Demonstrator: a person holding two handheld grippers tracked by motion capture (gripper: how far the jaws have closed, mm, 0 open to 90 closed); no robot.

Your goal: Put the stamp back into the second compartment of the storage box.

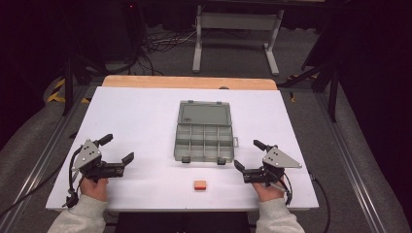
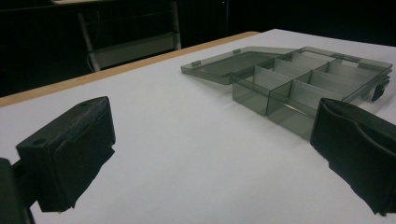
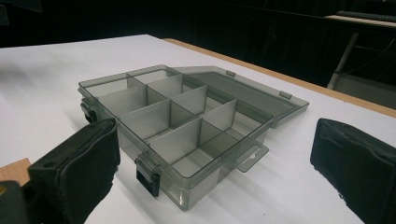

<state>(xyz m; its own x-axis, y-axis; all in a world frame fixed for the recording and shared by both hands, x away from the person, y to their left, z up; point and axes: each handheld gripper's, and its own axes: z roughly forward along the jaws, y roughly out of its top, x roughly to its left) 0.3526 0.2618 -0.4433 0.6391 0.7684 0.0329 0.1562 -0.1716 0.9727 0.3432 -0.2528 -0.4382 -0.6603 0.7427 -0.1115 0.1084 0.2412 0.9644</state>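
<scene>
Black padded jaws of the left gripper (image 1: 118,148) stood wide apart with nothing between them, the tool held low over the near left part of the white table (image 1: 141,121); the right gripper (image 1: 249,154) sat at the near right, its jaws equally wide and empty; both pointed inward toward the middle; between them, near the front edge, lay a small orange block (image 1: 200,185), well apart from either gripper; beyond it, in the centre of the table, rested a smoky clear plastic organiser box (image 1: 204,141), divided into compartments, its lid (image 1: 204,115) folded flat open on the far side; black latches (image 1: 185,159) showed on its near wall; a wooden strip (image 1: 189,82) edged the table's far side
</scene>
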